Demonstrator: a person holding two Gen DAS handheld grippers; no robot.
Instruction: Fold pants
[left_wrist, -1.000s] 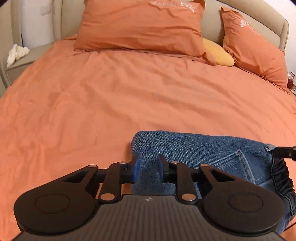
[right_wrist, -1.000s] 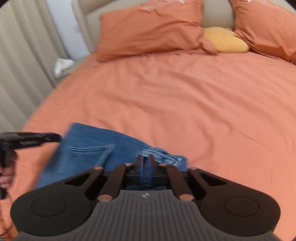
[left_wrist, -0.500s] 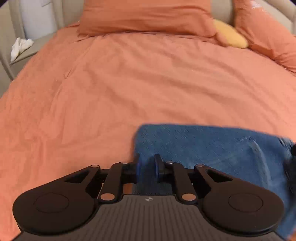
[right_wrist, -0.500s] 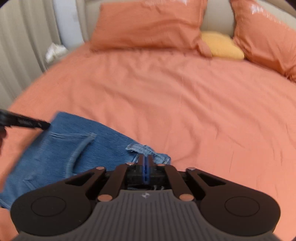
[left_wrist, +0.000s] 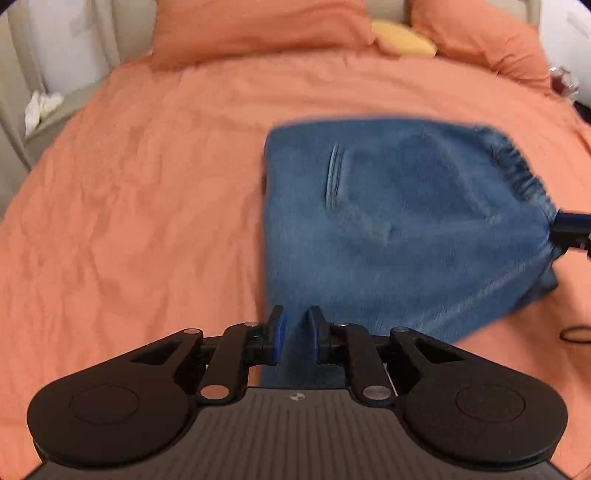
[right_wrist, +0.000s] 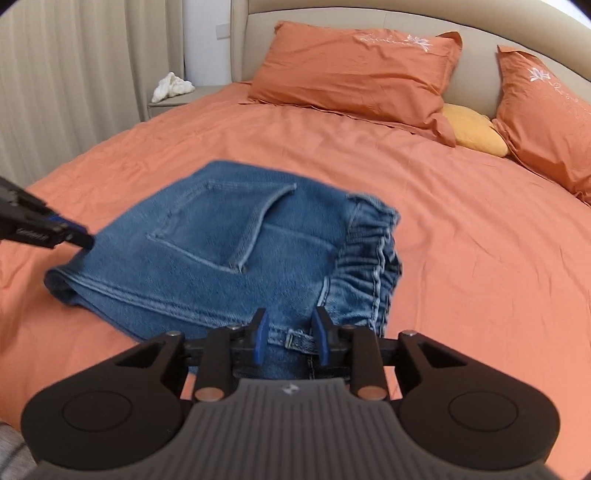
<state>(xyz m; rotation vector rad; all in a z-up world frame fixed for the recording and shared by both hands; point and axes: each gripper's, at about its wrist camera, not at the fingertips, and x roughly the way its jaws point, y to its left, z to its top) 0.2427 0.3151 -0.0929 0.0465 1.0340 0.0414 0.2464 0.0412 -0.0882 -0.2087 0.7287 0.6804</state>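
1. The pants (right_wrist: 221, 251) lie folded into a compact denim bundle on the orange bed (right_wrist: 461, 240), farther up the sheet than a second ago.
2. The right gripper (right_wrist: 288, 339), clamped a second ago, is opening; the waistband sits loose between its pads.
3. The left gripper (left_wrist: 294, 338) is opening, denim edge still between its pads.
4. Judgement: the fold is laid down; release under way.

Coarse denim pants (right_wrist: 229, 251), matt cotton bedsheet (right_wrist: 480, 258)
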